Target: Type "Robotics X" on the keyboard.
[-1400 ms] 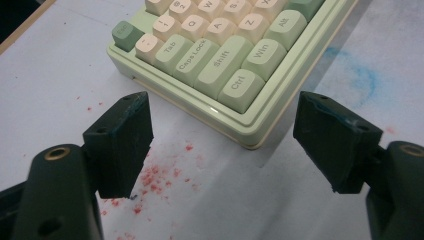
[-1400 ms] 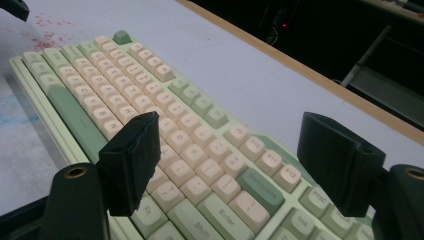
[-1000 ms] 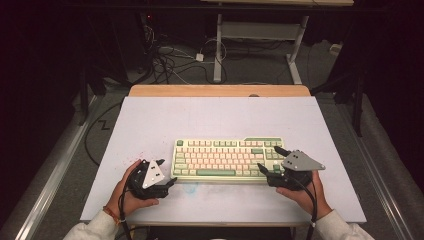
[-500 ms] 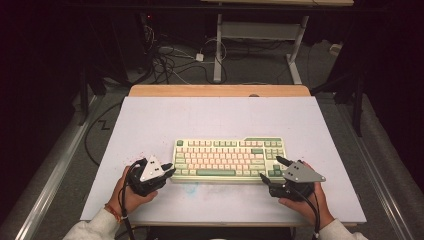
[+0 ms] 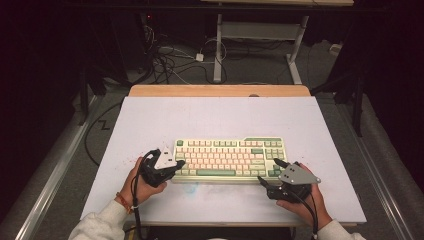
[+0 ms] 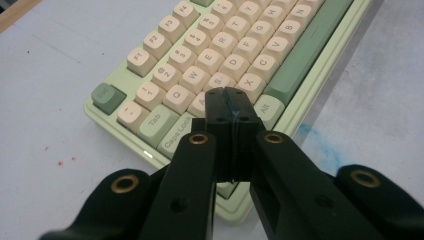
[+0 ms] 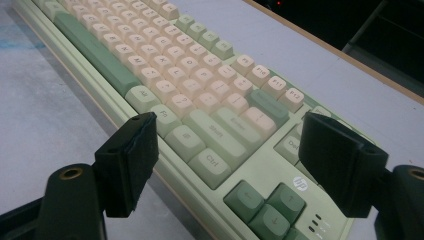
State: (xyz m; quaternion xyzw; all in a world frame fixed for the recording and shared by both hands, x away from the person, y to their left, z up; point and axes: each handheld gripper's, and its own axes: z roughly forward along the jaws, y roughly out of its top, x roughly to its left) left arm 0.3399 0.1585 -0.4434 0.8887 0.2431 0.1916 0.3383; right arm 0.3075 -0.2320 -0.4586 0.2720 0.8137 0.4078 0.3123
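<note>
1. The keyboard (image 5: 227, 159) looks like smooth plastic: a pale green case with a faint sheen, and matt cream and green keycaps.
2. The left claw (image 6: 230, 107) and right claw (image 7: 227, 160) are matt black plastic with brass-coloured rivets.
3. The worktop (image 5: 220, 120) is a matt pale sheet with blue smudges, over a wooden edge.

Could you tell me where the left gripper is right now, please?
In the high view the left gripper sits at the keyboard's near-left corner, its shut jaws over the leftmost keys.
</note>
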